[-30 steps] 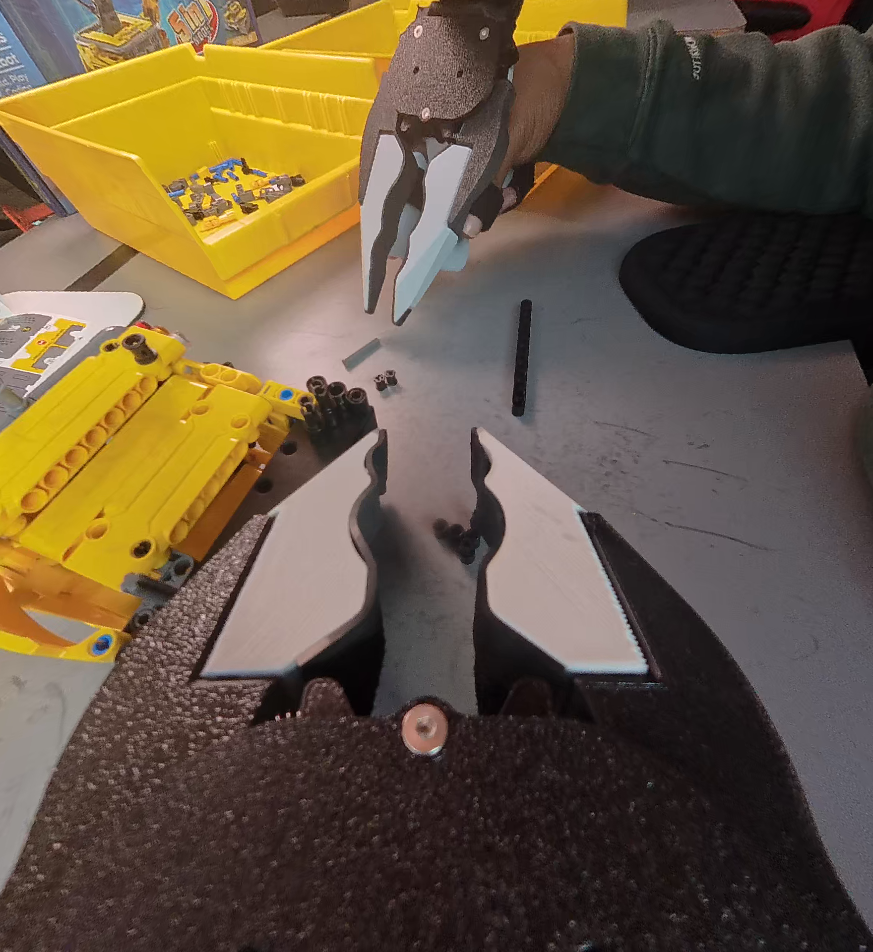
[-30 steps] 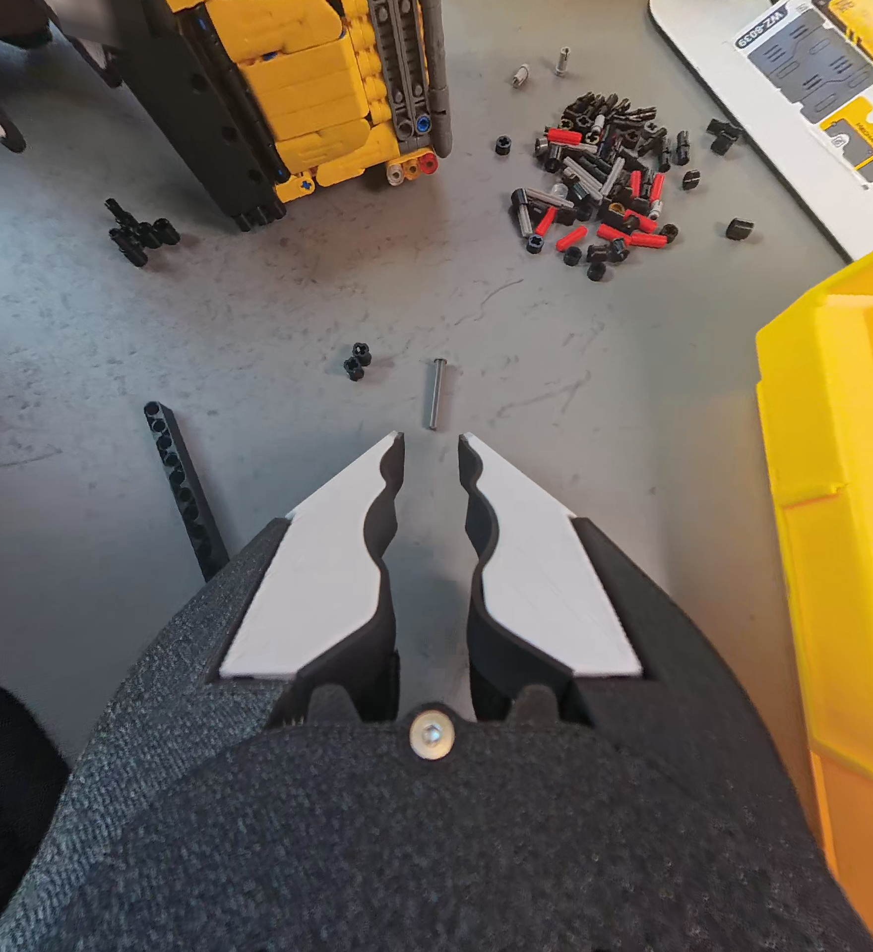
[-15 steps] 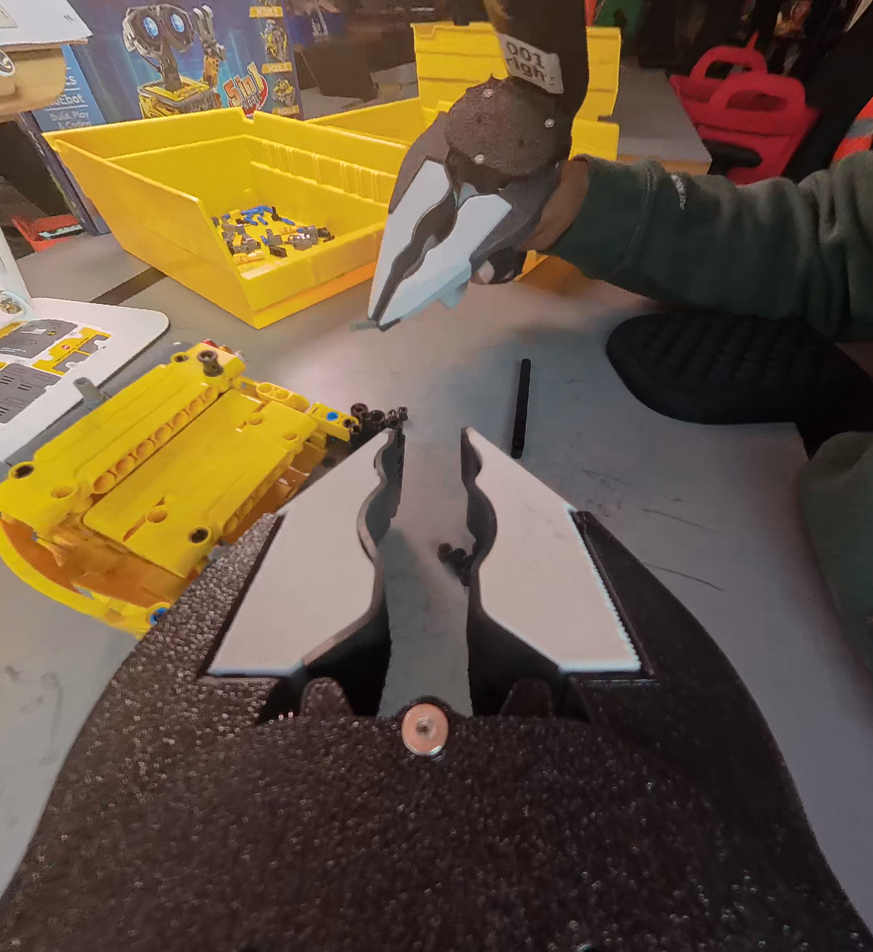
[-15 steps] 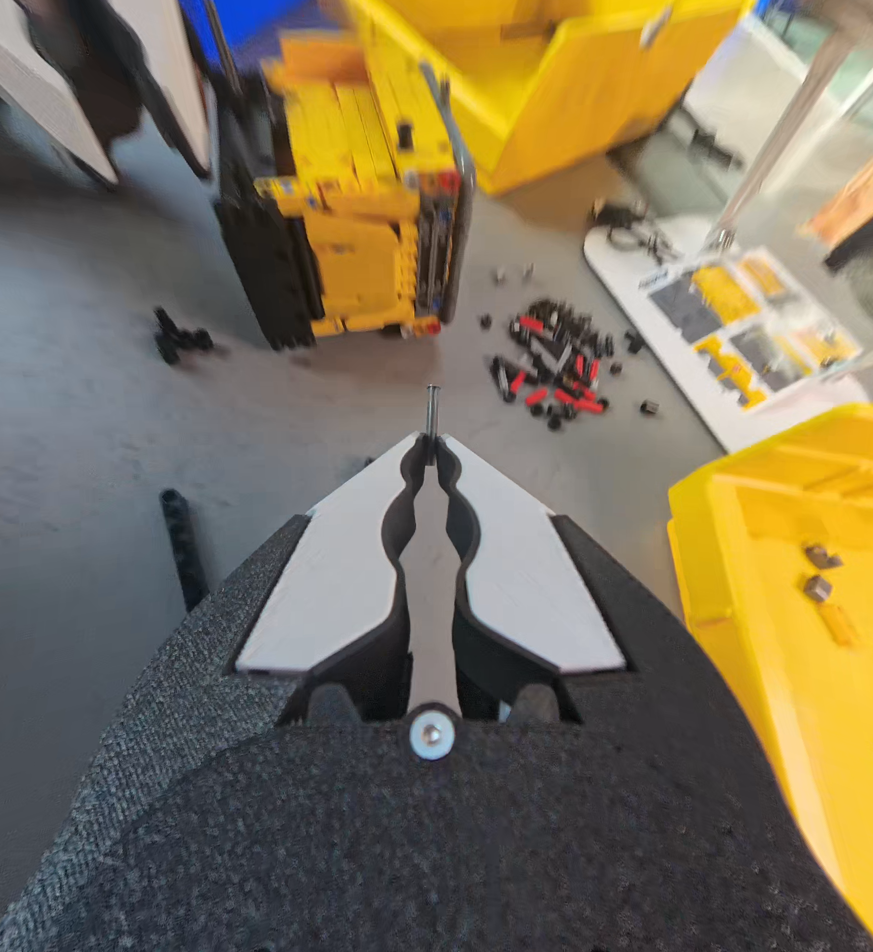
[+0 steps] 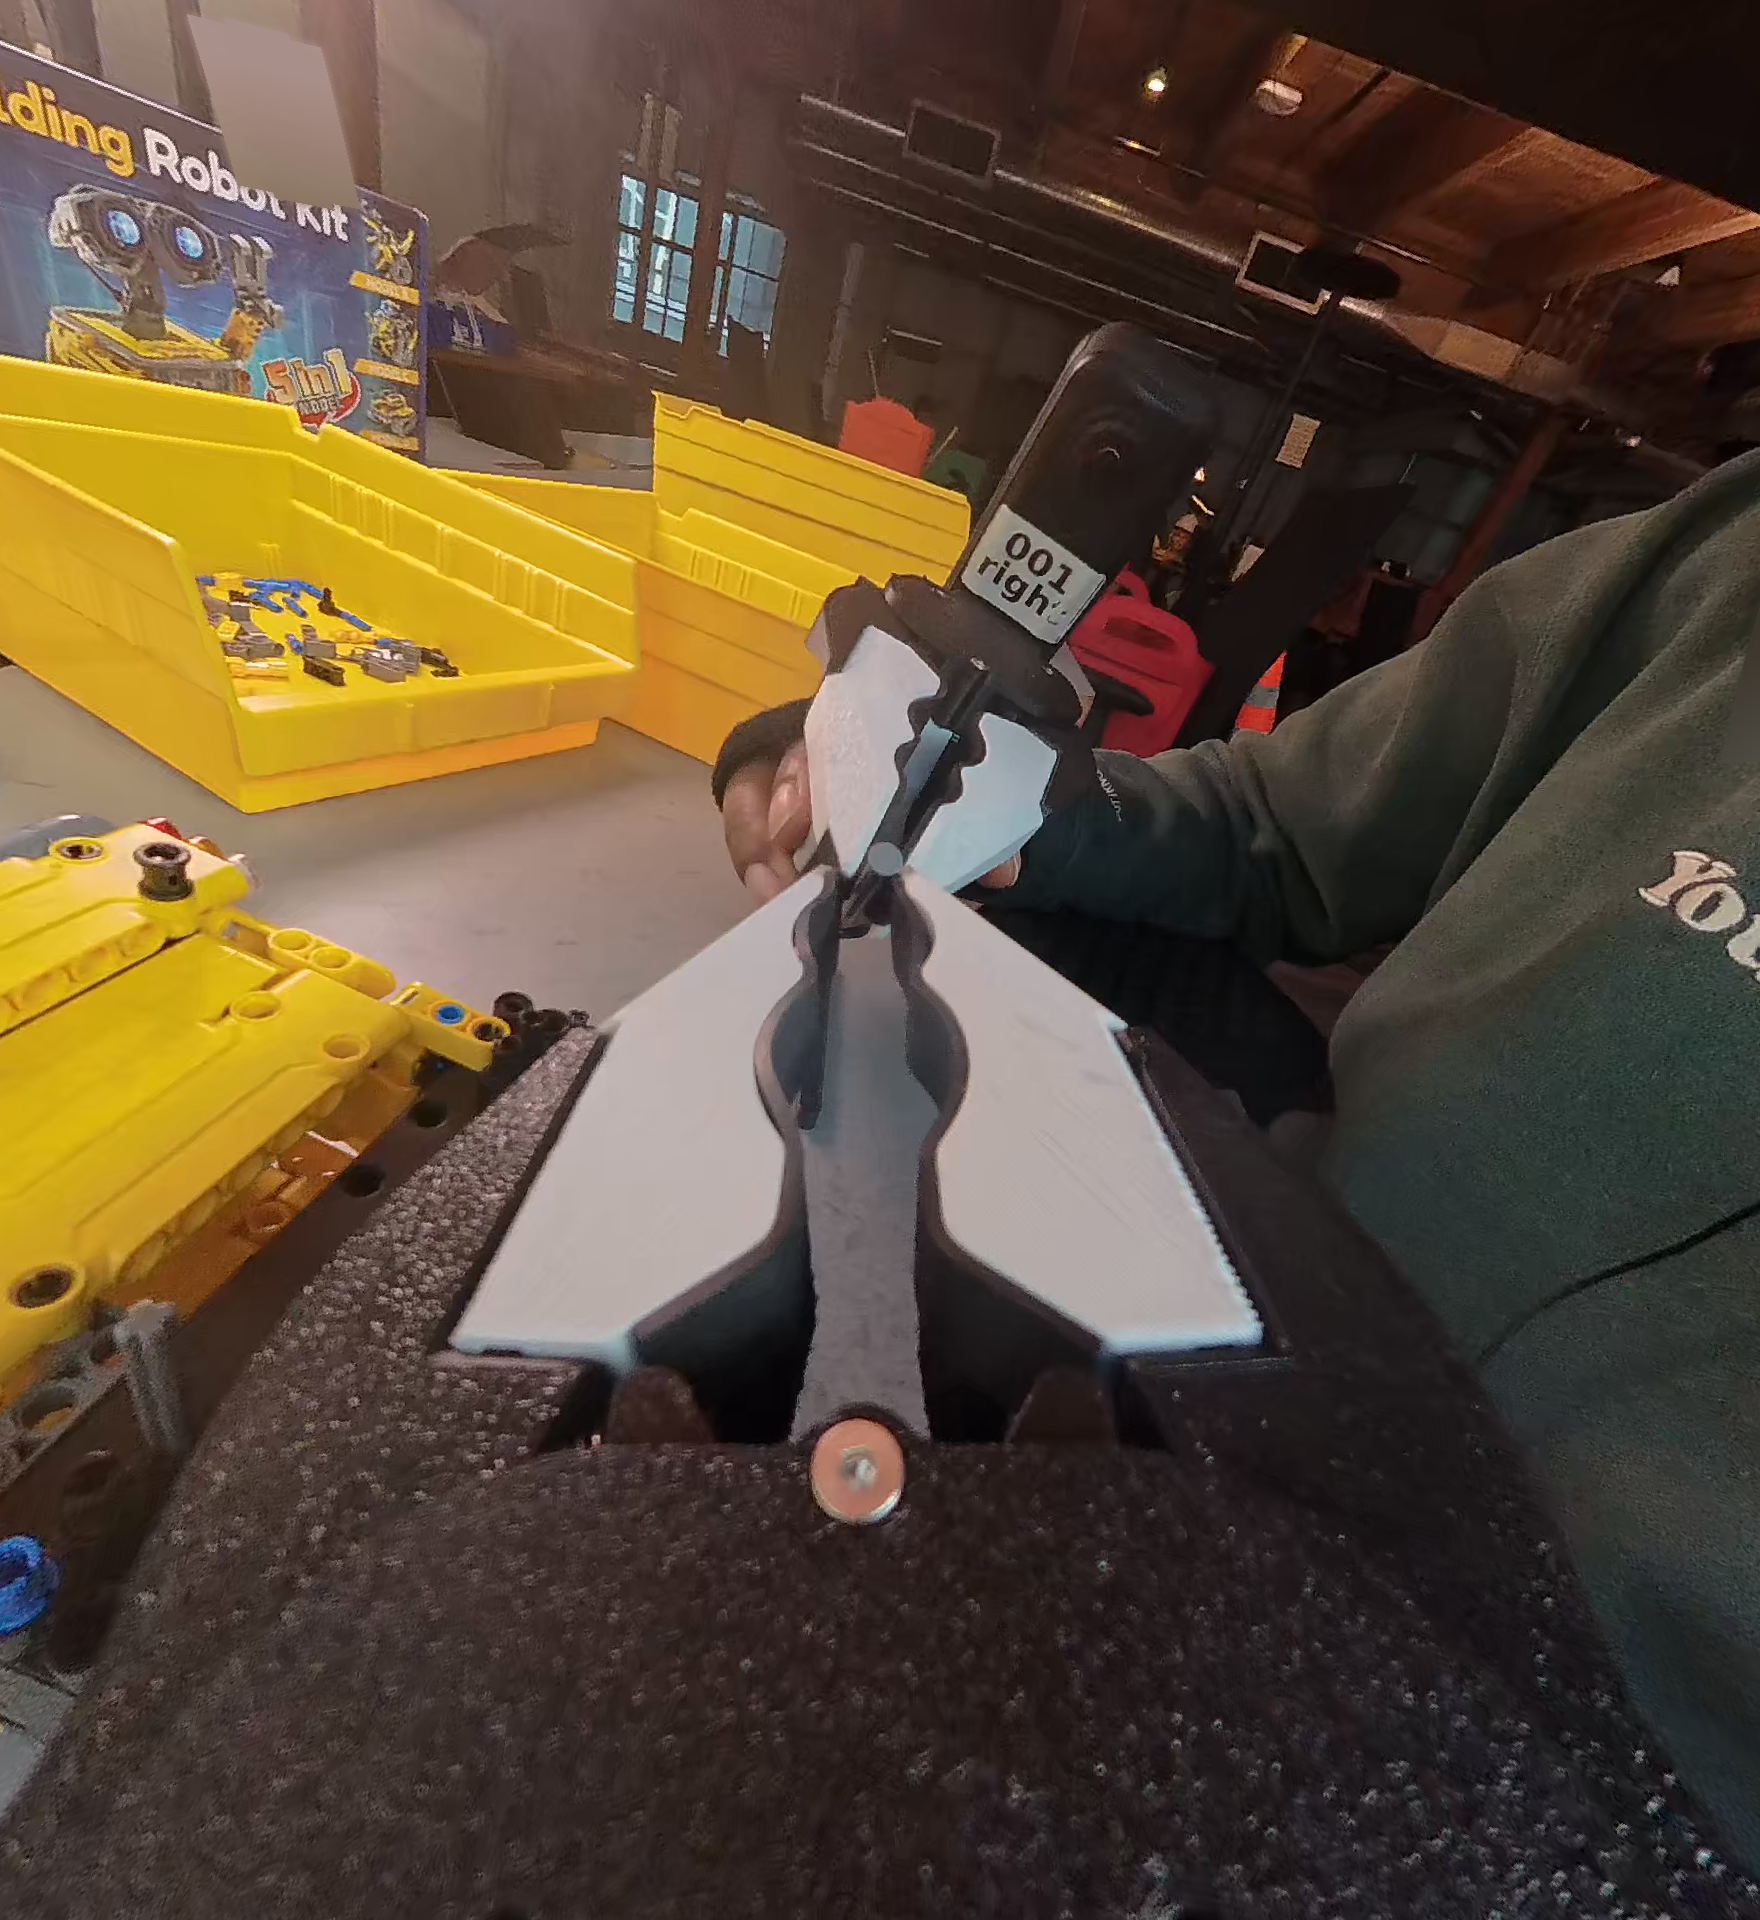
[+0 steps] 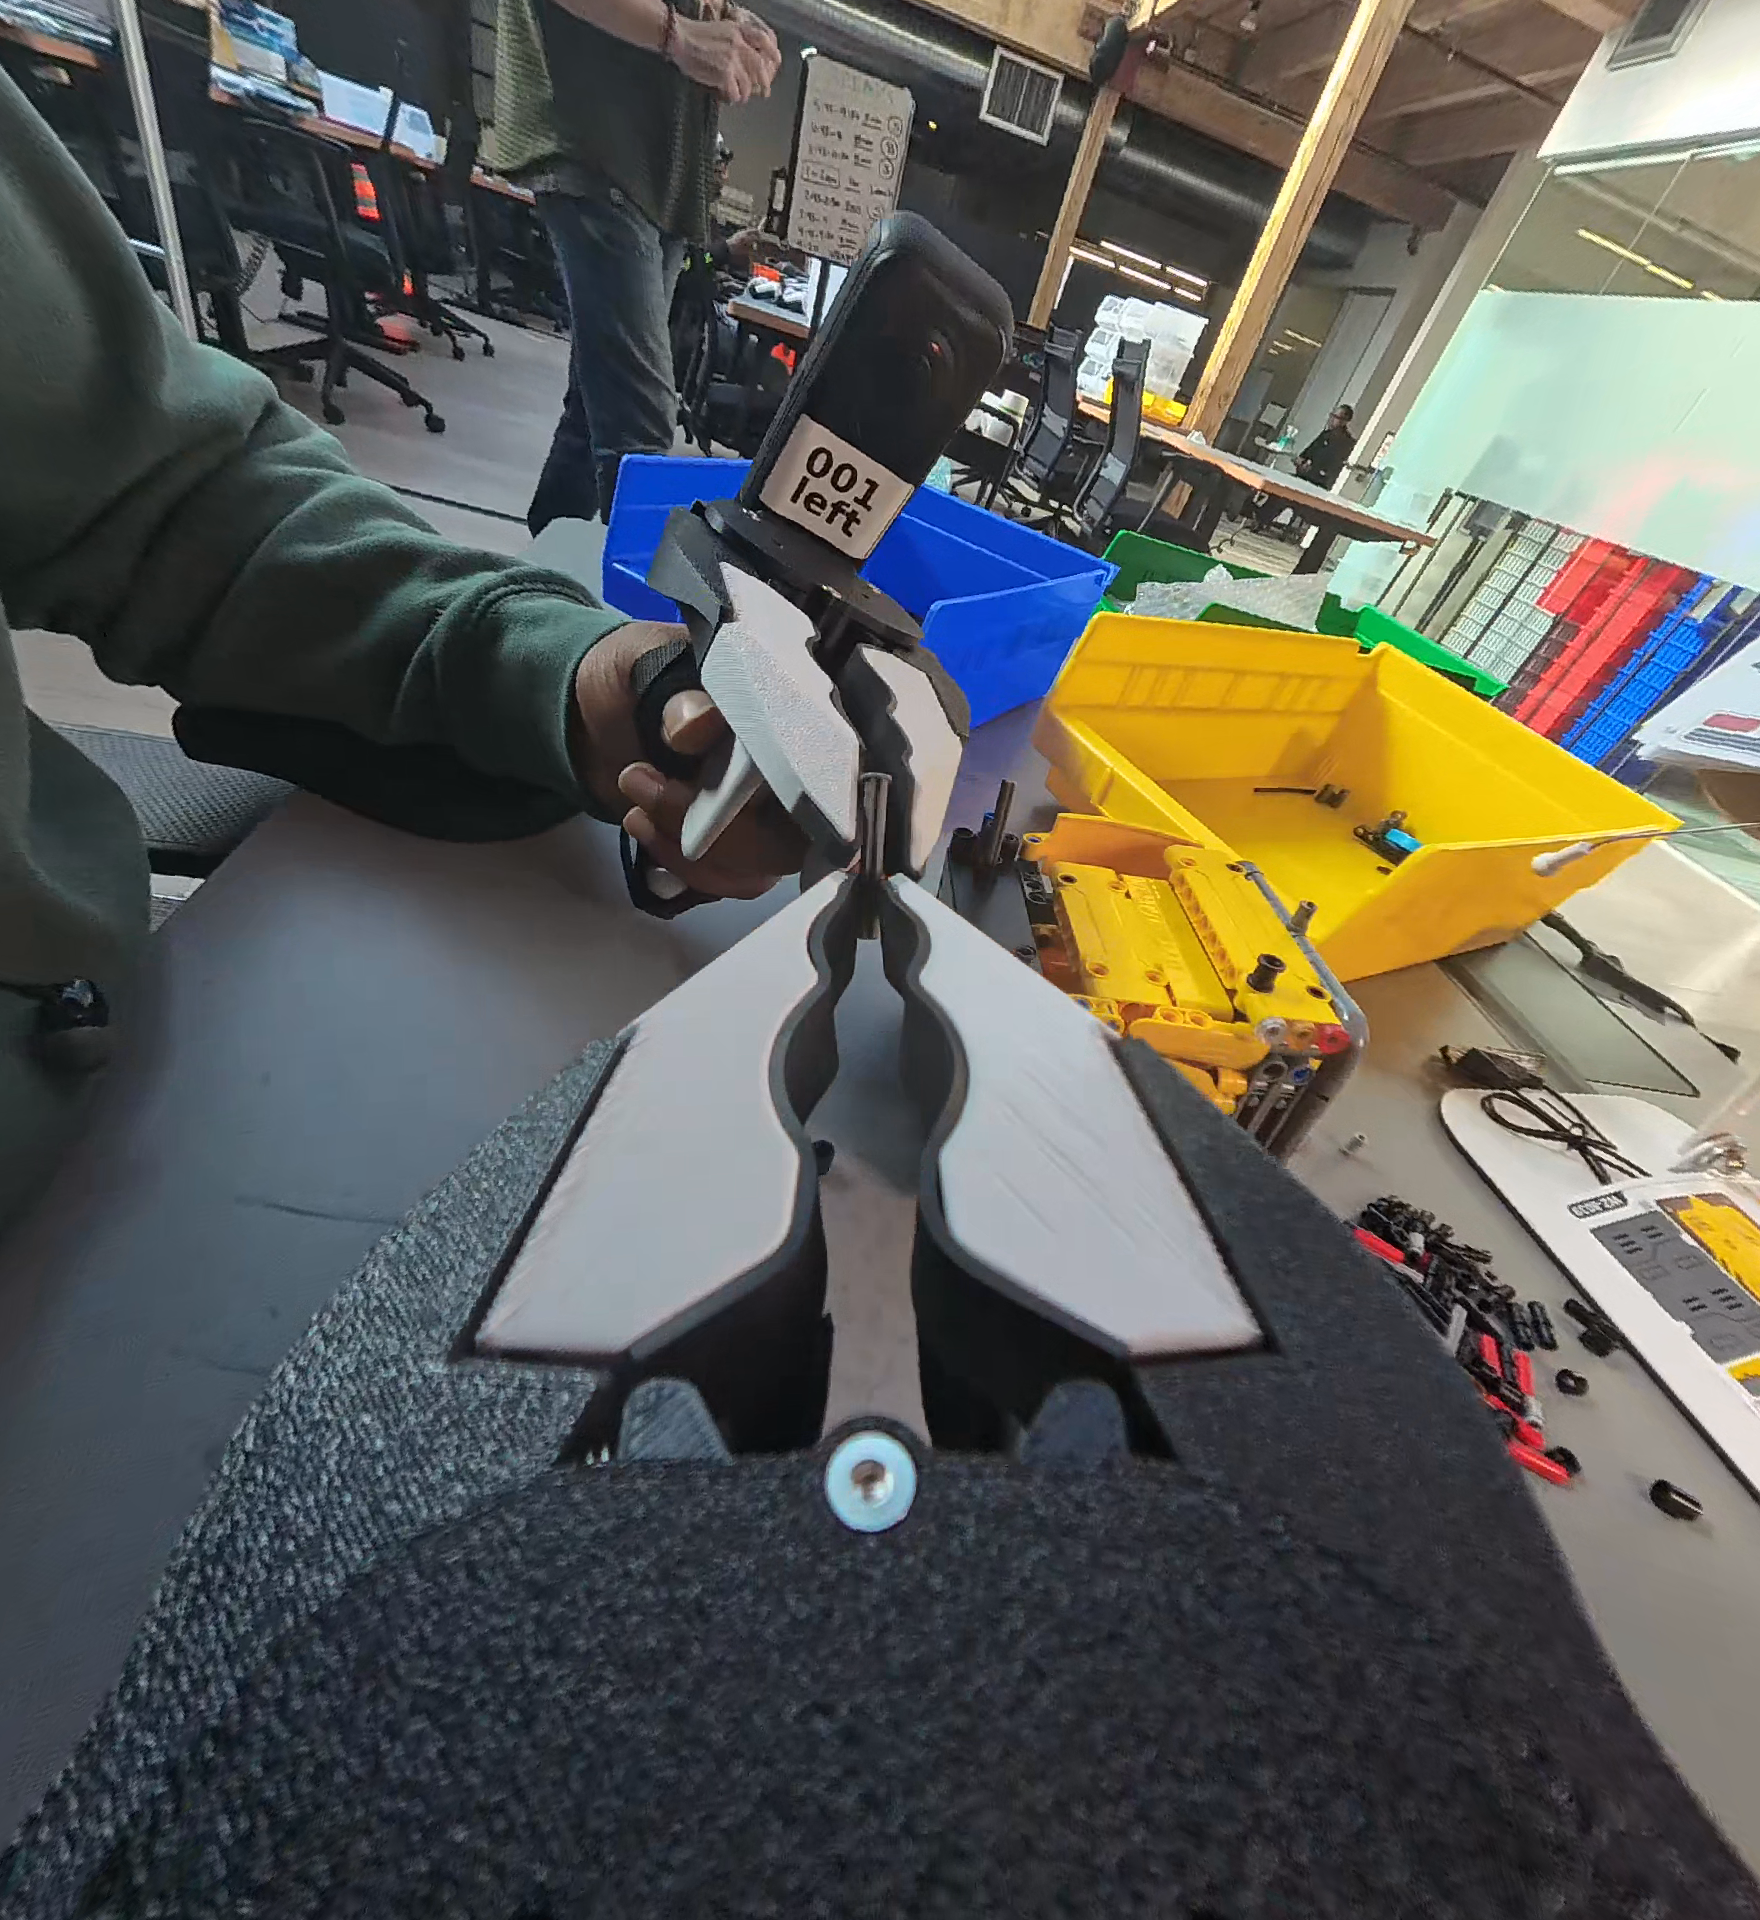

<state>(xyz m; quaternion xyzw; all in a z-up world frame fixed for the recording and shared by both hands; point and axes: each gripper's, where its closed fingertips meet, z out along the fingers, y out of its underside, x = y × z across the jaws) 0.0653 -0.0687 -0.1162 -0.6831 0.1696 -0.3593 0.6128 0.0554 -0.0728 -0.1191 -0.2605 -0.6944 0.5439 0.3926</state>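
Much near the two tips is hard to read: in the left wrist view the left gripper point(image 5: 860, 909) has its white fingers drawn together at the tip, and a thin black piece point(image 5: 820, 1023) hangs down from that pinch into the hollow between them, but its shape and where it ends at the top are lost against the dark edges. Just beyond, tip to tip with it, the right gripper point(image 5: 881, 862) points back at the camera, clamped on a thin grey metal pin point(image 5: 884, 858) seen end-on as a small round disc. In the right wrist view the same pin point(image 6: 872, 821) sticks out of the closed right gripper point(image 6: 868, 914) and reaches the fingers of the left gripper point(image 6: 881, 831); whether pin and black piece touch cannot be told. The yellow and black brick-built model point(image 6: 1182, 961) lies on the grey table point(image 6: 315, 1039) just beside the grippers, partly hidden behind the fingers. A yellow plastic bin point(image 5: 356, 665) with small loose parts stands farther back, and a heap of black and red connector pegs point(image 6: 1468, 1299) lies near the cut-off instruction sheet point(image 6: 1707, 1278).
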